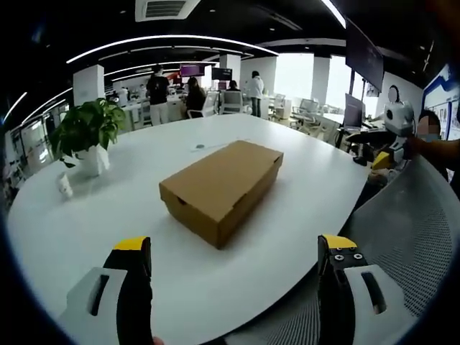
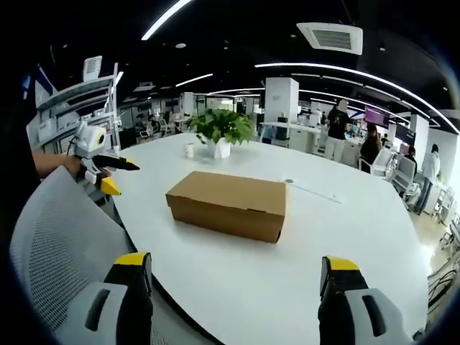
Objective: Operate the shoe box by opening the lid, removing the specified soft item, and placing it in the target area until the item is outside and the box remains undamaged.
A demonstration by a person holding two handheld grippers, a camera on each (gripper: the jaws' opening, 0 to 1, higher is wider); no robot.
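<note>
A closed brown cardboard shoe box [image 1: 223, 188] lies in the middle of a big white round table [image 1: 108, 215]. Its lid is down, and whatever it holds is hidden. My left gripper [image 1: 235, 243] stands open near the table's edge, well short of the box, with nothing between its fingers. The right gripper [image 1: 387, 140] shows at the far right, held in a hand. In the right gripper view the box [image 2: 228, 205] lies ahead on the table [image 2: 345, 230]. My right gripper [image 2: 235, 260] is open and apart from it. The left gripper [image 2: 108, 172] hangs at the left, jaws spread.
A grey mesh chair back [image 1: 406, 230] [image 2: 57, 237] stands between the grippers and the table. A potted plant [image 1: 90, 129] [image 2: 219, 129] and a small white cup [image 1: 65, 187] [image 2: 189, 149] stand on the table. Several people and desks are in the background.
</note>
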